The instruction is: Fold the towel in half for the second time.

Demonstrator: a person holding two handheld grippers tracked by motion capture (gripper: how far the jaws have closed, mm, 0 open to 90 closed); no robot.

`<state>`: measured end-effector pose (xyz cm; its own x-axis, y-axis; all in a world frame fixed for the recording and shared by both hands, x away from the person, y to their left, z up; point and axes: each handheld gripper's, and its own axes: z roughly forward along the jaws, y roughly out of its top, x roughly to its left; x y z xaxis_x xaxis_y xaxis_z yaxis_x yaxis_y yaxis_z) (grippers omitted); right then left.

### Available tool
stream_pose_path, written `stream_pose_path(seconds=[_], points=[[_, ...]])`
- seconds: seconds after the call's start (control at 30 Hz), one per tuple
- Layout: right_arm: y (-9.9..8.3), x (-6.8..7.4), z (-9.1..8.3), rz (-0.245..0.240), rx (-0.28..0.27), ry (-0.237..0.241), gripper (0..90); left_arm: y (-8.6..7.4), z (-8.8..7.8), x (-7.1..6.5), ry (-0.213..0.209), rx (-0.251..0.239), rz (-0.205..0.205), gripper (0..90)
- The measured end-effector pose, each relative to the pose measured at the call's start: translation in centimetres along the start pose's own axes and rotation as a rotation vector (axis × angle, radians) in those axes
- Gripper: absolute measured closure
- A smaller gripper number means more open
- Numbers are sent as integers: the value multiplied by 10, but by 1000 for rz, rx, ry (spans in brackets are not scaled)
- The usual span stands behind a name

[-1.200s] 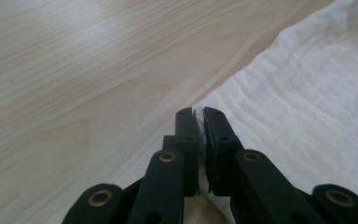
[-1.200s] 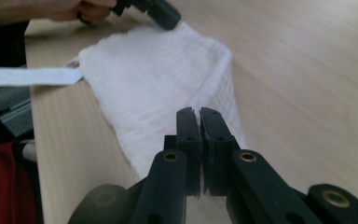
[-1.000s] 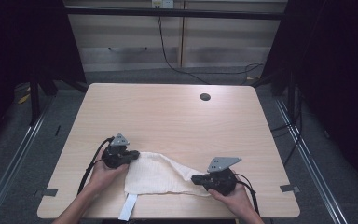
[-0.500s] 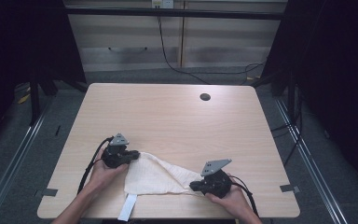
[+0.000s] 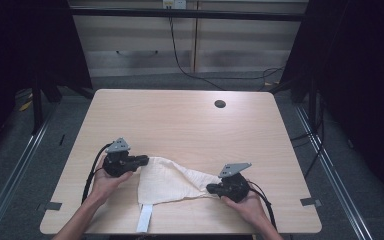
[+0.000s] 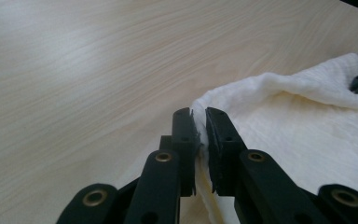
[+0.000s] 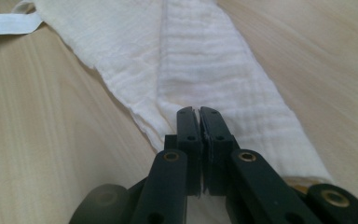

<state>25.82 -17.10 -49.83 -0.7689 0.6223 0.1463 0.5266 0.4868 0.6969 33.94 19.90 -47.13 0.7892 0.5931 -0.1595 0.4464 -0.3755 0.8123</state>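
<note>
The cloth lies flat on the bench in the lower middle of the high view, its strap hanging over the near edge. The right tool, lower right, is clenched on one cloth corner. Farther up at left, the left tool pinches the other corner, its jaws just loosening slightly.
</note>
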Motion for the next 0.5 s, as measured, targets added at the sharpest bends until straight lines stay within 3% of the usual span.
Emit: stream_pose_path(seconds=[0.3,0.5], points=[[4,-15,3,54,-17,-60,879,13,-5,-22,-45,-42,46,827],[7,-25,5,77,-27,-118,879,17,-12,-42,-75,-42,114,839]])
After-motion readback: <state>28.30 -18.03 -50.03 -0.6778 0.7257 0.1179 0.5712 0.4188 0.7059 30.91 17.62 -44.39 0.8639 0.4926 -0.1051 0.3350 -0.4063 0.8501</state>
